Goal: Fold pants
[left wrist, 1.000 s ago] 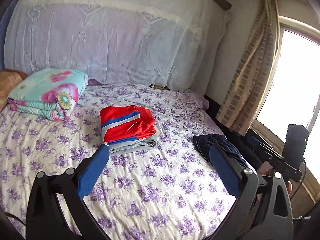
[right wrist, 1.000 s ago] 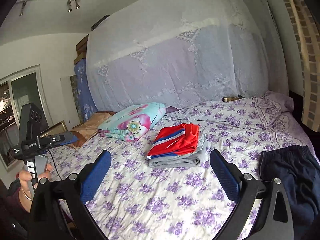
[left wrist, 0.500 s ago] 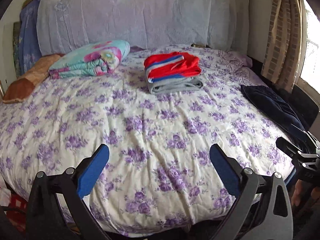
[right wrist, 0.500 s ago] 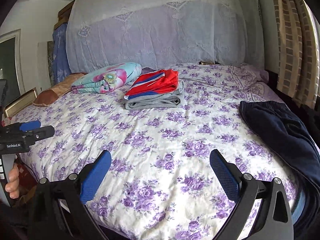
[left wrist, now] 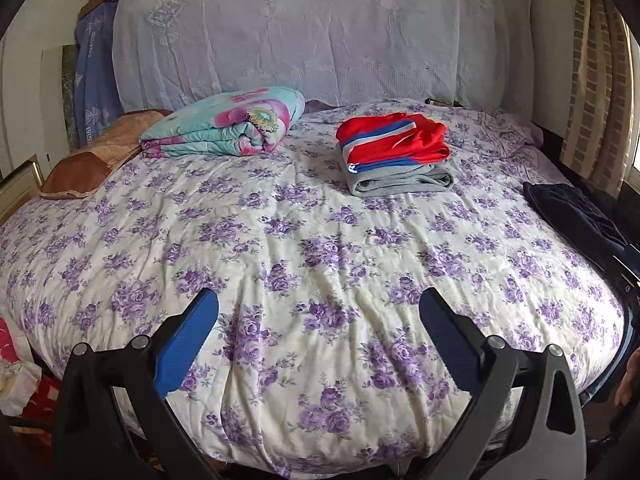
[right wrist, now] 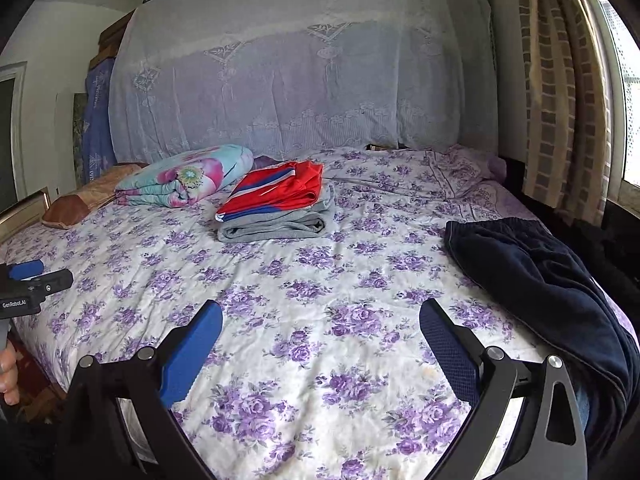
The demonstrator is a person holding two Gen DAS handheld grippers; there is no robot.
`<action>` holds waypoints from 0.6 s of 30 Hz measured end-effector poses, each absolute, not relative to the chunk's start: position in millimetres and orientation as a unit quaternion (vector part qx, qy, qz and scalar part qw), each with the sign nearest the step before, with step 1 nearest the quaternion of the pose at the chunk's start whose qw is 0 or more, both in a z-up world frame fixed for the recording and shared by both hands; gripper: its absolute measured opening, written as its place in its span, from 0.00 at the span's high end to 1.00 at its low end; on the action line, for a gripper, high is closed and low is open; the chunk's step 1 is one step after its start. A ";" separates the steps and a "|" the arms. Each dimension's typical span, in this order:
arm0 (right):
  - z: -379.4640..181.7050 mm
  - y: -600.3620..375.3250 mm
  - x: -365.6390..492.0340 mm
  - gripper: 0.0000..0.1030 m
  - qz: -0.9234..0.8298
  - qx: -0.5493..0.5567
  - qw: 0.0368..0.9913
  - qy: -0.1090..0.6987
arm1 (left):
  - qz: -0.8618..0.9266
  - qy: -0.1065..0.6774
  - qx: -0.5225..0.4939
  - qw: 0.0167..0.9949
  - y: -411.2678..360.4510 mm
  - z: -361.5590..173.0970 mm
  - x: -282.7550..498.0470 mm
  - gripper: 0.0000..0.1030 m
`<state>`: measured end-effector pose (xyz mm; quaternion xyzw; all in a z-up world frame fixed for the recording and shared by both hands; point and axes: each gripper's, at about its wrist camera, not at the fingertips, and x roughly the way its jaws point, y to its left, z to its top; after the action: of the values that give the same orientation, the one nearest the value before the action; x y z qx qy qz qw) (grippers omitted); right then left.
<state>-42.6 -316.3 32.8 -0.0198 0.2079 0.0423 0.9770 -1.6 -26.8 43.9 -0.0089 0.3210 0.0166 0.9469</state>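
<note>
Both the left gripper (left wrist: 318, 312) and the right gripper (right wrist: 320, 322) are wide apart and empty above the floral bedspread (right wrist: 320, 280); the dark navy pants (right wrist: 540, 280) lie unfolded at its right edge.

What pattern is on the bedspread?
Purple flower clusters on cream bedspread, clearest in the left wrist view.

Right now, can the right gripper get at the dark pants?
Probably yes. The right gripper is open and empty; the dark pants lie unfolded just to its right at the bed's edge, nothing between them.
</note>
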 end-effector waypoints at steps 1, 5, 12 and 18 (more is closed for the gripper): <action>32.7 -316.9 -42.7 0.03 0.044 -0.017 0.977 0.208 | 0.019 0.323 -0.009 0.946 -25.9 43.8 -0.8 0.05; 33.2 -317.2 -41.8 0.03 0.043 -0.020 0.976 0.211 | 0.017 0.320 -0.018 0.947 -23.1 45.8 -0.1 0.05; 33.2 -316.7 -42.6 0.03 0.044 -0.023 0.976 0.212 | 0.029 0.295 -0.003 0.955 -25.4 53.9 -1.3 0.05; 33.1 -315.3 -42.4 0.03 0.040 -0.026 0.976 0.213 | 0.024 0.320 -0.002 0.947 -26.3 49.1 5.4 0.05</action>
<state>-42.4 -315.3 33.1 -0.0258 0.2129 0.0397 0.9759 5.4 -26.3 49.1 -0.0021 0.3203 0.0243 0.9470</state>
